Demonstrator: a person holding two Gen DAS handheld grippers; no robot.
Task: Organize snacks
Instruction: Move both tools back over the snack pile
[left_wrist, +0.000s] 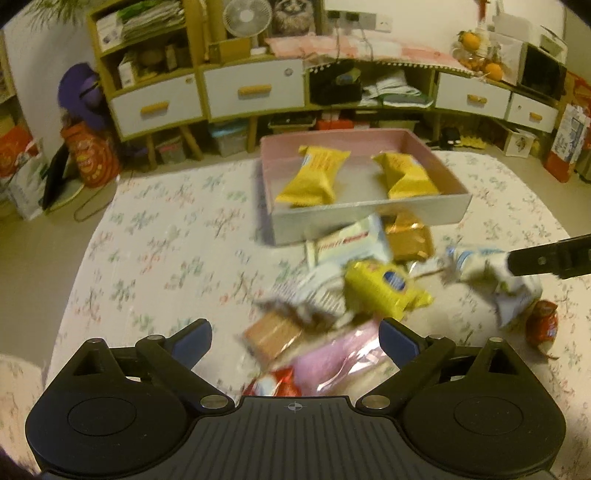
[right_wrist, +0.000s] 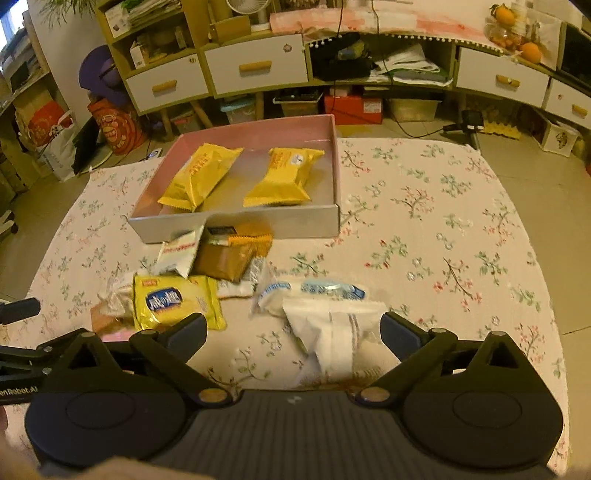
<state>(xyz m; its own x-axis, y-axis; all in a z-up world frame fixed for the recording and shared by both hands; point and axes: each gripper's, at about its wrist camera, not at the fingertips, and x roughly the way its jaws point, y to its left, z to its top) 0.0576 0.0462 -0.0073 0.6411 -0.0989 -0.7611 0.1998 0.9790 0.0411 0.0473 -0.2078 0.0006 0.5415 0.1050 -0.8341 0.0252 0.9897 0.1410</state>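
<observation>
On the floral tablecloth (right_wrist: 424, 221), the pink box (right_wrist: 236, 221) holds two yellow packs. My right gripper (right_wrist: 293, 332) is spread wide around the white packet (right_wrist: 332, 332), lying lengthwise away from me. My left gripper (left_wrist: 295, 336), also spread, hovers over the loose pile (left_wrist: 332, 295).

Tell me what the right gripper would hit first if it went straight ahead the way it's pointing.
Probably the white packet lying between the open fingers of the right gripper; depth is hard to judge.

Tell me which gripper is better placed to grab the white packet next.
Right. The right gripper is open with the white packet lying between its fingers. The left gripper, also open, sits over the pink packet and the biscuit pile instead.
</observation>
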